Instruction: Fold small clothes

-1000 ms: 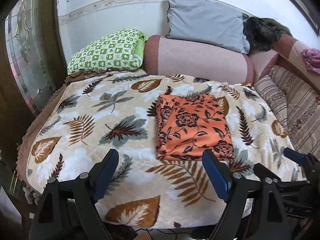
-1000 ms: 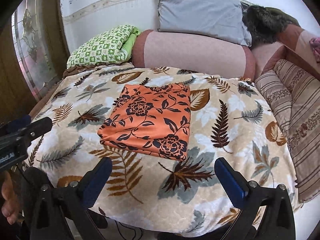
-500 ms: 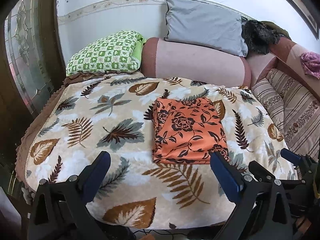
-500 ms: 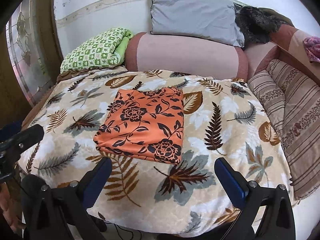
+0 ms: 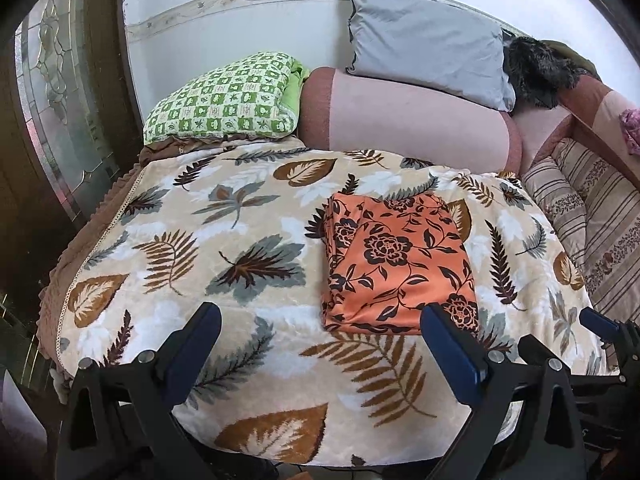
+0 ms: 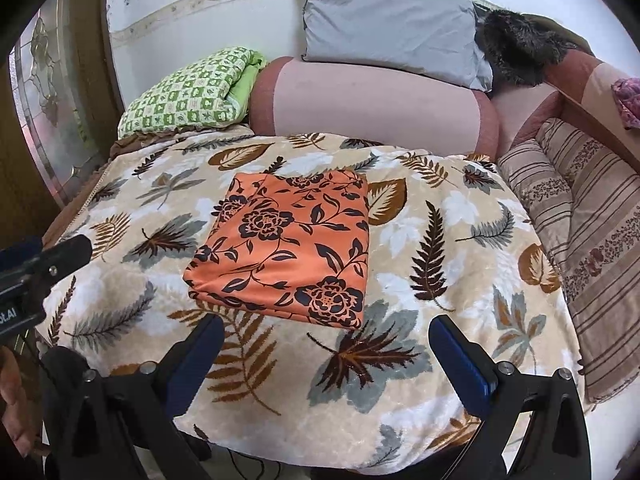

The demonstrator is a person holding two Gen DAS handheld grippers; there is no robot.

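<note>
A folded orange cloth with a dark flower print [image 5: 400, 264] [image 6: 288, 248] lies flat on the leaf-patterned blanket [image 5: 240, 240] [image 6: 440, 240]. My left gripper [image 5: 320, 336] hovers open just short of the cloth's near edge, nothing between its blue pads [image 5: 448, 344]. My right gripper [image 6: 326, 336] is likewise open and empty in front of the cloth's near edge. Each gripper shows at the side of the other's view: the right gripper [image 5: 600, 324] and the left gripper [image 6: 52, 256].
A green checked pillow [image 5: 224, 100], a pink bolster [image 5: 400, 120] and a grey cushion [image 5: 424, 32] line the wall behind the blanket. Striped cushions [image 6: 580, 220] lie at the right. A glass-panelled door [image 5: 60, 100] stands at the left.
The left gripper's jaws have spread a little wider. The cloth lies as before and both grippers have stayed about where they were.
</note>
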